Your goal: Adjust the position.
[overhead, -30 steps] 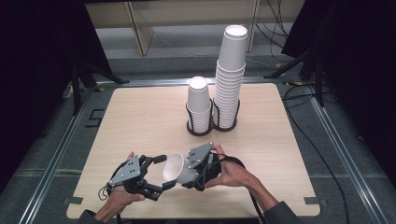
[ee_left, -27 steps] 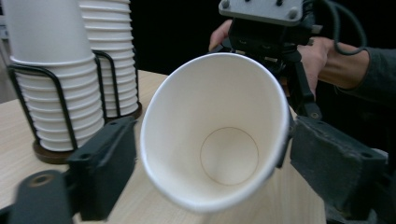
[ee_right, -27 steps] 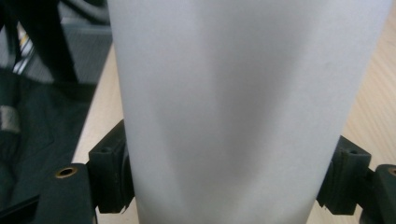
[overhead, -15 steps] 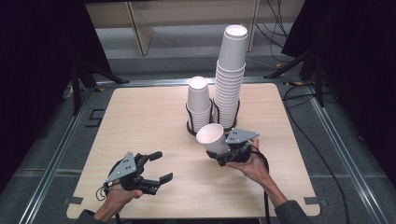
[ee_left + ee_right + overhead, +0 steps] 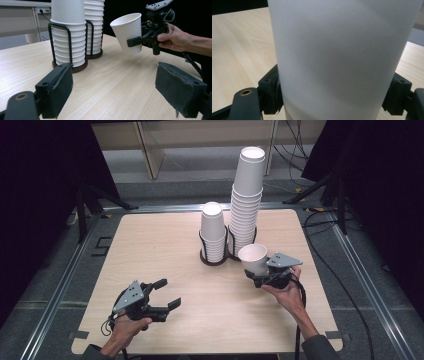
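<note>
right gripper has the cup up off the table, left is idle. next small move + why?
Probably carry the paper cup up and over toward the shorter stack and level it. The right gripper is shut on the cup's wall, holding it mouth-up, tilted, above the table, beside the taller stack. The shorter stack's top is lower, so easier to reach. The left gripper hangs open, holding nothing.

Each black gripper carries a grey triangular plate and trailing cable.
</note>
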`<state>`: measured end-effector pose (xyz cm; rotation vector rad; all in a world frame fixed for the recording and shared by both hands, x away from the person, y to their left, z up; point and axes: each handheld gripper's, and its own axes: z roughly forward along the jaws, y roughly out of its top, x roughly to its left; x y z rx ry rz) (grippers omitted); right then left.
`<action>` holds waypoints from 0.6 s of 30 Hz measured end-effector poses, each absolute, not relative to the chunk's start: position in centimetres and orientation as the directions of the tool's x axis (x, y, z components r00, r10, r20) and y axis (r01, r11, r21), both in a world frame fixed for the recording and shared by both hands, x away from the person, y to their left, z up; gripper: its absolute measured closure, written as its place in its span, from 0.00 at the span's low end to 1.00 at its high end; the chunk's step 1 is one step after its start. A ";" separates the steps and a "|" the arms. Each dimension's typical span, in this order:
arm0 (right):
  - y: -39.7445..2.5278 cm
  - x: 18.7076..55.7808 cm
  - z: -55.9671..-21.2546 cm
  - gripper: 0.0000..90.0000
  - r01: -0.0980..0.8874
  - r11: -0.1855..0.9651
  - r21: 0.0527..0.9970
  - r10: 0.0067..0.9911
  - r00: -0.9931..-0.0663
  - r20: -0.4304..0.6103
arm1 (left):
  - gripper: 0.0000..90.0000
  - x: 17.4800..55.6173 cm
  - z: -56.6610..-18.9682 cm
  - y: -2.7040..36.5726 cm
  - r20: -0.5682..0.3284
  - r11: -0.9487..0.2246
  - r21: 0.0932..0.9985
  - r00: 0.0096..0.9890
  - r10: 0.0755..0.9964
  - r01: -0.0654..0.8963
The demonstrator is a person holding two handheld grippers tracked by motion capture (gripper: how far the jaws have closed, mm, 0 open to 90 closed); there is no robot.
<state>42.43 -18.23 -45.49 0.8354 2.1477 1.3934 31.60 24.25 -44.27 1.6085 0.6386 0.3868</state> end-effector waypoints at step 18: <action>-22.3 44.7 -47.2 0.24 0.315 0.297 0.902 0.804 -0.592 -0.058 | 0.16 31.8 -44.5 24.6 -0.104 -0.076 0.977 0.754 0.648 0.200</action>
